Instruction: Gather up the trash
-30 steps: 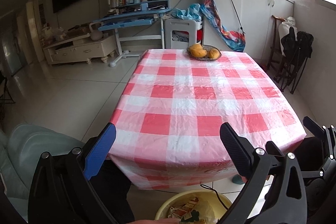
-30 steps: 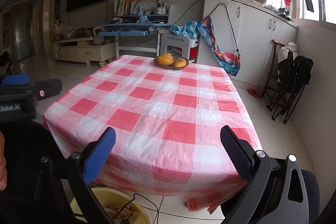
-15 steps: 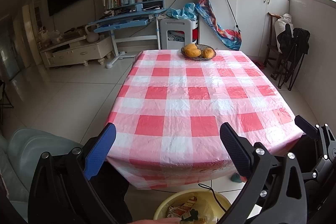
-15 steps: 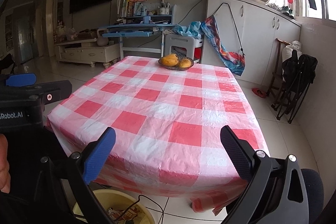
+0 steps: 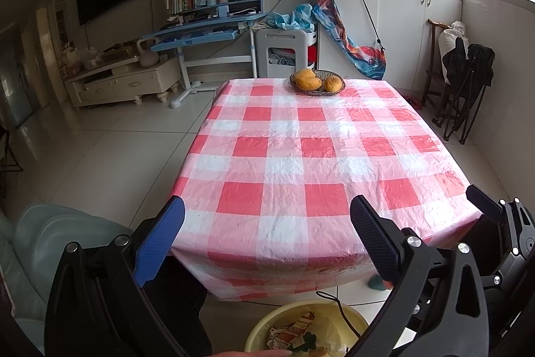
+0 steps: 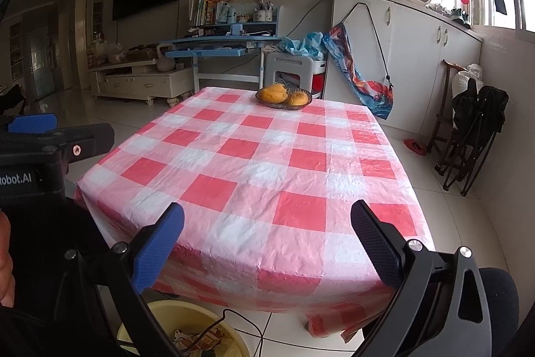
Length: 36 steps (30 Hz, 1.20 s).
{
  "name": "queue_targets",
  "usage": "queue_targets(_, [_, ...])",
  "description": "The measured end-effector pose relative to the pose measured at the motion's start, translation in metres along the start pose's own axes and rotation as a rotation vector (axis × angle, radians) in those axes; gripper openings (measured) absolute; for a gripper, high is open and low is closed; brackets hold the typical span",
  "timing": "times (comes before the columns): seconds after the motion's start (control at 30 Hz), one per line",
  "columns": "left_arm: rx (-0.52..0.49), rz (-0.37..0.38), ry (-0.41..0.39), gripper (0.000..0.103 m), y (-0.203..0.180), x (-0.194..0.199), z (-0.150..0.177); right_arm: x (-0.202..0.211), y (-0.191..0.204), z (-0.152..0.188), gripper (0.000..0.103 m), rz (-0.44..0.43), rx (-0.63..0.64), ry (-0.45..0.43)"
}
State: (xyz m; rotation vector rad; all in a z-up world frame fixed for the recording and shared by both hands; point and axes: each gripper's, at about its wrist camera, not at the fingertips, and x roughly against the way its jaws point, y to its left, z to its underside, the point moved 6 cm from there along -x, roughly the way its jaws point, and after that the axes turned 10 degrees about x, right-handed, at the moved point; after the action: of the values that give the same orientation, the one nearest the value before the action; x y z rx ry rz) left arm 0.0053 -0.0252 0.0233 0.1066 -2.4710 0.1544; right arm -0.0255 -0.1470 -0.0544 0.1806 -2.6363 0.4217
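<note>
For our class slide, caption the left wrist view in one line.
Both open grippers, left gripper nearest, face a checked table with a fruit basket.

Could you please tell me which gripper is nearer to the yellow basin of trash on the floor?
Left, probably, though it is close. The left gripper hangs almost directly above the yellow basin; the right gripper is offset, with the basin below and to its left.

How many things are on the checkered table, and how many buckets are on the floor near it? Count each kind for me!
Fruit bowl: 1
Yellow fruits in the bowl: 3 that I can see
Yellow bucket on the floor, with wrappers in it: 1
Total: 5
</note>
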Motion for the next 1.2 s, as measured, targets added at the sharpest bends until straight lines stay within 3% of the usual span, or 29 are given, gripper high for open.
queue_targets(1.2, [0.014,-0.011,-0.019,0.096,0.007,0.010,0.002,-0.007,0.008,0.000,0.095,-0.015,-0.031,0.005])
